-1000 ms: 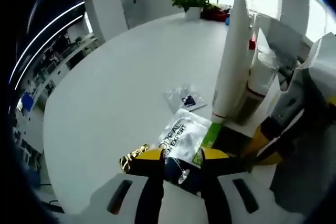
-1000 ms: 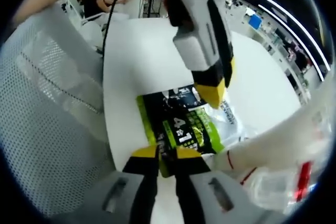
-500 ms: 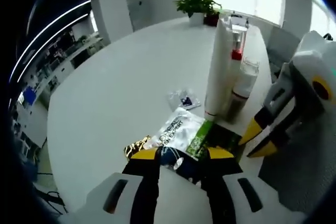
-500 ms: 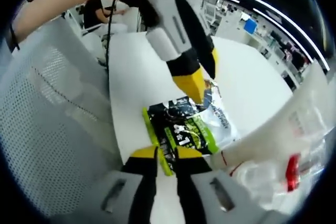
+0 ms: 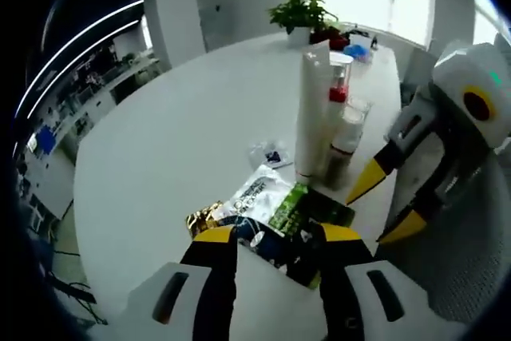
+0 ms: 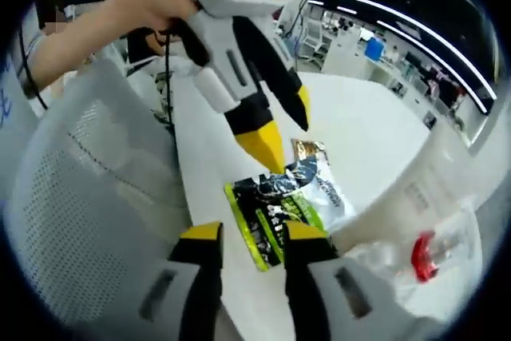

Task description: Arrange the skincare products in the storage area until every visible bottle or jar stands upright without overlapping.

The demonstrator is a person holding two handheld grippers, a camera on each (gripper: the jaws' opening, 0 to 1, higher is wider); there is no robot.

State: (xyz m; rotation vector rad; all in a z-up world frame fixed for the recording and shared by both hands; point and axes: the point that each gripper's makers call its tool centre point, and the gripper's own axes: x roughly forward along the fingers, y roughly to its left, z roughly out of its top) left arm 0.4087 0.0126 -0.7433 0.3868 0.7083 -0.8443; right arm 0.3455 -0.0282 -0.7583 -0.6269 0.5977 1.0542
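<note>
Both jaws stand spread: the left hand-held gripper [image 5: 270,239] hovers over the flat sachets [image 5: 283,212] on the table [image 5: 176,133], the right hand-held gripper [image 6: 249,237] beside them. The bottles [image 5: 323,121] stand upright just behind; a careless sweep could topple that tight cluster.

Two handheld grippers hover above a white table. In the left gripper view, the left gripper [image 5: 275,239] points forward with its yellow-tipped jaws spread apart, nothing between them. The right gripper [image 5: 390,207] enters from the right, angled downward, jaws parted. In the right gripper view, the right gripper [image 6: 251,237] likewise stands with jaws apart, while a person's hand [image 6: 164,5] grips the left gripper's handle.
</note>
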